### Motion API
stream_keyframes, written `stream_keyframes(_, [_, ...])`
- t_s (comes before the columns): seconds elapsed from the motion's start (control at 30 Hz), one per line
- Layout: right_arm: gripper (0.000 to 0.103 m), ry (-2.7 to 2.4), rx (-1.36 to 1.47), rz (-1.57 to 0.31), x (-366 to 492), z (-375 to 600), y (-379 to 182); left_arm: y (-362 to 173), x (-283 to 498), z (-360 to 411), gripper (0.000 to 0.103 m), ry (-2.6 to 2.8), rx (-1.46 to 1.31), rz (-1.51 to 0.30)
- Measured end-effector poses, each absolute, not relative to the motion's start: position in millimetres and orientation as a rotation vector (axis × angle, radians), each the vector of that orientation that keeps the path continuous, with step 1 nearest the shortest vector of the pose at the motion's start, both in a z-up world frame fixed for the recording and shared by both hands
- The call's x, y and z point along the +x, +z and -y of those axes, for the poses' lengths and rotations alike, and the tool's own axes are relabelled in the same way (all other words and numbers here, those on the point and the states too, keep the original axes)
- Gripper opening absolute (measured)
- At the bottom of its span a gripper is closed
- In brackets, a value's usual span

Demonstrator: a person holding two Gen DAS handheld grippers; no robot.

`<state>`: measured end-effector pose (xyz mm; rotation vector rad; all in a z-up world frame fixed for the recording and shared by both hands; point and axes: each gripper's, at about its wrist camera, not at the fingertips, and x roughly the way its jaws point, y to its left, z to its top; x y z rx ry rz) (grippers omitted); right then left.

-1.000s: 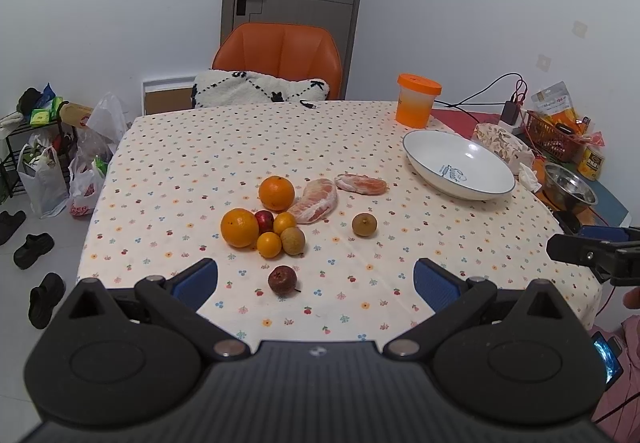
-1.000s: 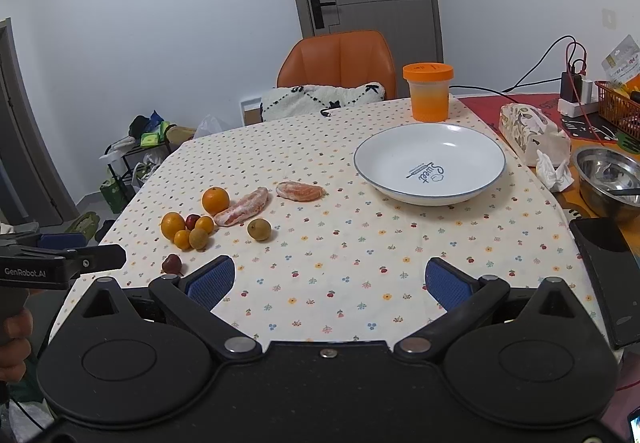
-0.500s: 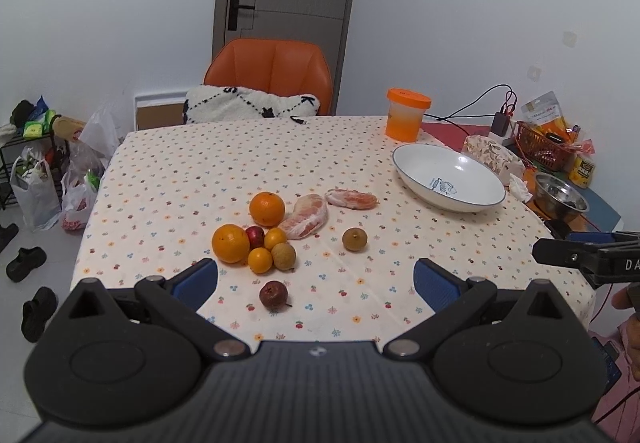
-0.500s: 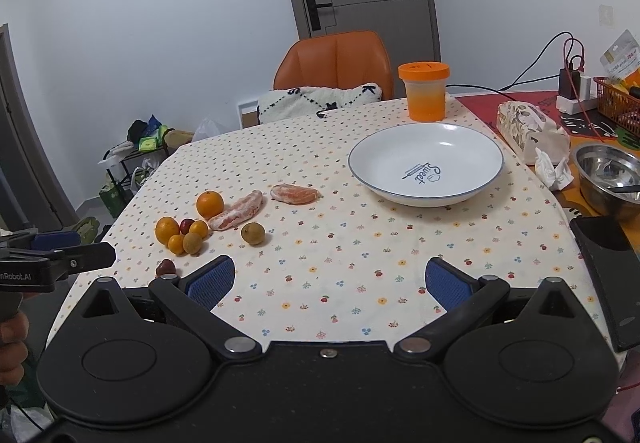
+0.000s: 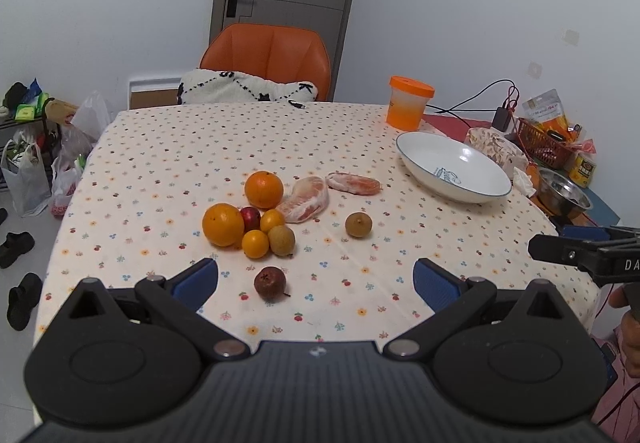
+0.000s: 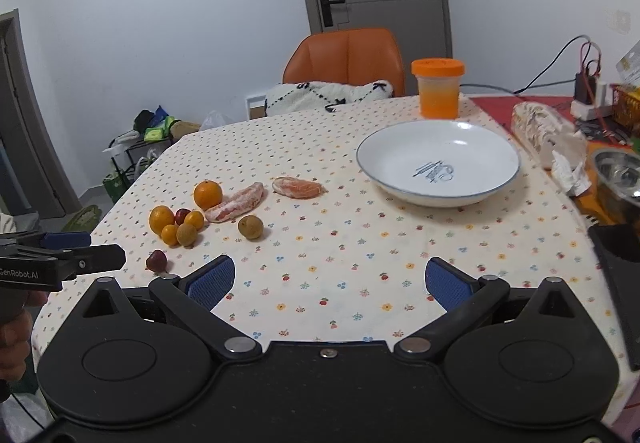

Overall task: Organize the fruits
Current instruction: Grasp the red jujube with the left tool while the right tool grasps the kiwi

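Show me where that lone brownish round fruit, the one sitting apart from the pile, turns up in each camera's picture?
Left wrist view: the lone brown fruit lies just right of centre, right of the cluster.
Right wrist view: the same fruit lies left of centre, below the peeled segments.
Shared landmark: the white plate, to its right in both.

Both grippers: black bodies, blue finger pads, silver screws. Left gripper marked "GenRobot.AI". Pink sleeve bottom right.
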<state>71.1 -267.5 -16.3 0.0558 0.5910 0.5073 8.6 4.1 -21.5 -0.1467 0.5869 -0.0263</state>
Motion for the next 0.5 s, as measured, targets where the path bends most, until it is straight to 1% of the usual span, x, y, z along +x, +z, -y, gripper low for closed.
stream_keyframes(0.13, [0.103, 0.513, 0.062, -0.620, 80.0, 265.4, -31.0, -31.3, 15.5, -8.2, 0.100, -0.021, -0.146, -0.595])
stream_keyframes(0.2, [0.102, 0.517, 0.068, -0.625, 83.7, 263.5, -36.7, -36.5, 19.9, -10.9, 0.093, -0.026, -0.155, -0.604])
stream_keyframes(0.23, [0.101, 0.519, 0.069, -0.626, 85.6, 262.5, -39.1, -39.1, 22.2, -12.1, 0.091, -0.025, -0.159, -0.609])
stream_keyframes(0.27, [0.099, 0.518, 0.067, -0.629, 87.7, 261.1, -41.1, -41.4, 24.5, -13.4, 0.088, -0.023, -0.162, -0.613])
stream_keyframes(0.3, [0.094, 0.518, 0.066, -0.632, 89.7, 260.0, -42.8, -43.7, 26.5, -14.6, 0.083, -0.021, -0.167, -0.616])
stream_keyframes(0.33, [0.090, 0.522, 0.066, -0.635, 92.0, 258.3, -44.0, -45.9, 28.8, -16.3, 0.081, -0.019, -0.172, -0.620])
stream_keyframes(0.4, [0.089, 0.530, 0.065, -0.638, 96.3, 254.9, -45.6, -49.5, 32.8, -18.8, 0.074, -0.019, -0.180, -0.626])
stream_keyframes(0.5, [0.087, 0.542, 0.061, -0.637, 101.2, 247.9, -47.0, -54.8, 38.1, -22.0, 0.067, -0.016, -0.187, -0.634])
